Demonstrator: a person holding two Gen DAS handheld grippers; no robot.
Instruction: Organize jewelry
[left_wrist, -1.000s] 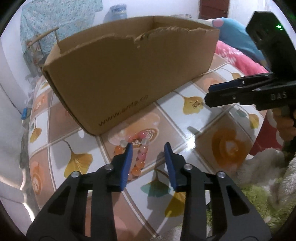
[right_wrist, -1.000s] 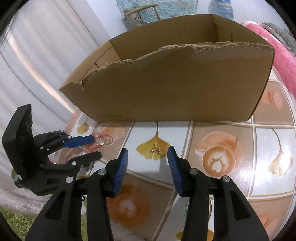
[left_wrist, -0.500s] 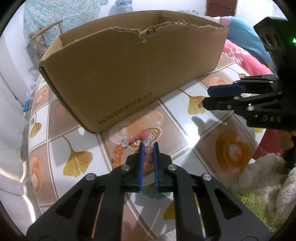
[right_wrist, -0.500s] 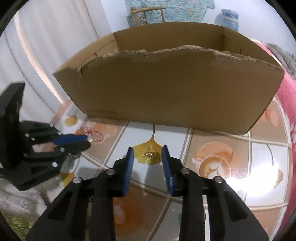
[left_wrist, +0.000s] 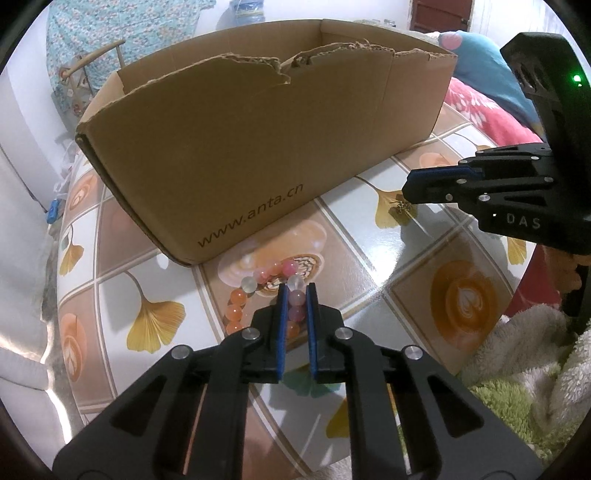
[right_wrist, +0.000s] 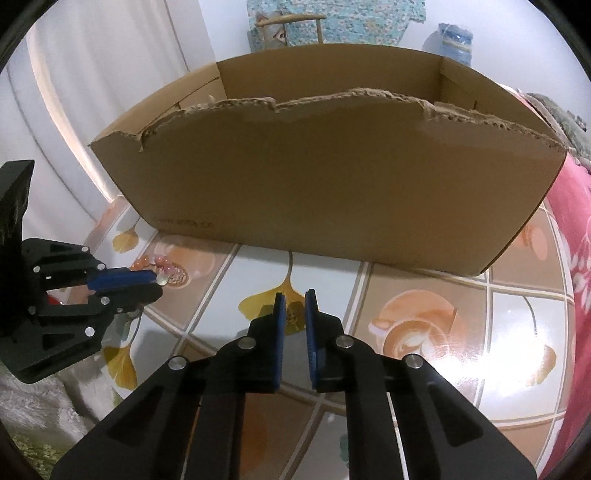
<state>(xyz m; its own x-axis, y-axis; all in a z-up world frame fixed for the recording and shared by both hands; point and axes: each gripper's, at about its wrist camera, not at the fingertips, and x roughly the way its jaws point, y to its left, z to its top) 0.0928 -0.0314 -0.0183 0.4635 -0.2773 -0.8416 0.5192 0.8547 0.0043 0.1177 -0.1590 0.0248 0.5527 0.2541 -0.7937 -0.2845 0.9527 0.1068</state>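
Note:
A bracelet of orange, pink and clear beads (left_wrist: 255, 282) lies on the patterned tabletop (left_wrist: 369, 258) in front of a torn cardboard box (left_wrist: 240, 147). My left gripper (left_wrist: 297, 293) is shut on its right side, with pink beads pinched between the blue pads. The right wrist view shows that gripper (right_wrist: 155, 280) at the left with the bracelet (right_wrist: 147, 263). My right gripper (right_wrist: 293, 306) is closing on a small gold piece of jewelry (right_wrist: 293, 315) that lies on a yellow leaf print. In the left wrist view, the right gripper (left_wrist: 406, 192) touches the gold piece (left_wrist: 400, 207).
The box (right_wrist: 332, 184) is open at the top and stands just behind both grippers. A pink blanket (left_wrist: 480, 107) lies at the right. A fluffy white and green cloth (left_wrist: 517, 369) sits beyond the table's near right edge. A chair (right_wrist: 291, 22) stands behind the box.
Both grippers' jaws have closed. The left pads came together on the bracelet's beads. The right pads narrowed around the gold piece as the gripper moved in over it.

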